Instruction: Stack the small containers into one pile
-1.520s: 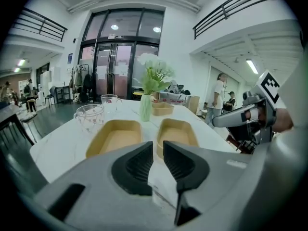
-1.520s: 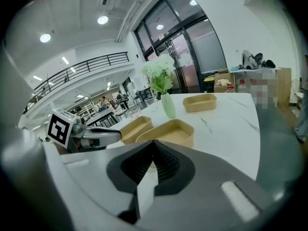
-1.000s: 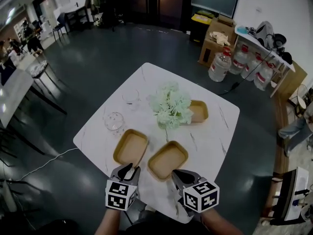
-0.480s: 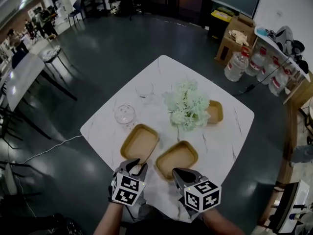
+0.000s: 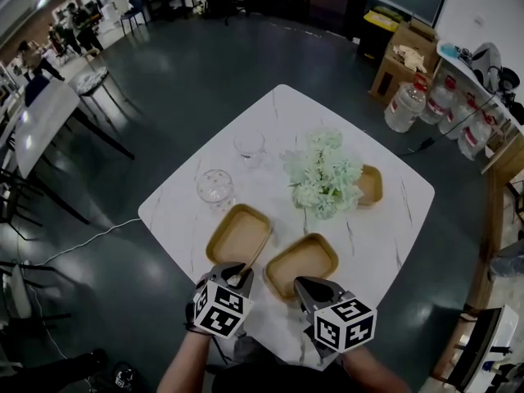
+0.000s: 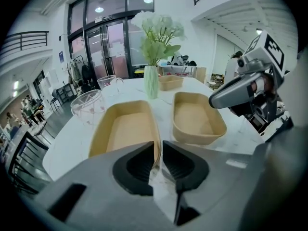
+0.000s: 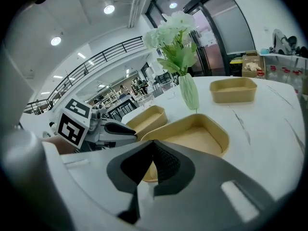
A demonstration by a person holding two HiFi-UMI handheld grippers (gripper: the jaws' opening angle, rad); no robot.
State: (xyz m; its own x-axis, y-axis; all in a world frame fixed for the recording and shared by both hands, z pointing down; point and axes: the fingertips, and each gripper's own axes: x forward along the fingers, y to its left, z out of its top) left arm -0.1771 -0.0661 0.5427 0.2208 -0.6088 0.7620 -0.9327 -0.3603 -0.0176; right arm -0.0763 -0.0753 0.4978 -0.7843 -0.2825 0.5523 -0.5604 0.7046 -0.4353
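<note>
Three shallow tan containers stand on the white marble table (image 5: 385, 236). The left container (image 5: 237, 234) and the middle container (image 5: 301, 262) lie side by side near me. The third container (image 5: 370, 184) sits behind the flower vase. My left gripper (image 5: 236, 278) is at the left container's near right corner (image 6: 126, 129). Its jaws have just been closing, and its pads (image 6: 139, 165) now pinch the thin rim. My right gripper (image 5: 309, 286) is shut and empty, just short of the middle container's near edge (image 7: 192, 136).
A vase of pale green flowers (image 5: 324, 173) stands mid-table behind the two near containers. A glass bowl (image 5: 214, 187) and a drinking glass (image 5: 249, 144) sit at the left. Beyond the table are a dark floor, another table (image 5: 37, 129) and water jugs (image 5: 405, 105).
The left gripper's jaws have narrowed from wide apart to a pinch on the left container's corner, and the gripper has tilted. The right gripper stays shut near the middle container.
</note>
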